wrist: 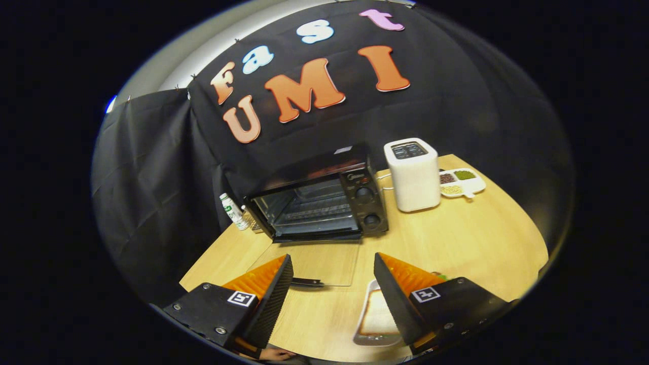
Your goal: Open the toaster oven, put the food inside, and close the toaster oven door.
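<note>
The gripper hangs above a wooden table, its two fingers spread wide apart and grasping nothing. Just under the finger at five o'clock lies a clear tray holding what looks like a slice of toast, the food to be loaded. It probably sits this near so it can be picked up without reaching.

At twelve o'clock, beyond the fingers, stands the black toaster oven. Its glass door is already dropped flat onto the table toward the gripper, with its dark handle beside the finger at seven o'clock. The wire rack inside is exposed, so opening looks done and loading is next.

The lowered door lies between the tray and the oven mouth, so the food will likely have to be carried over it. At one o'clock a white toaster stands just beside the oven, with a divided dish of beans behind it. At eleven o'clock a small bottle stands by the oven's far side.
</note>
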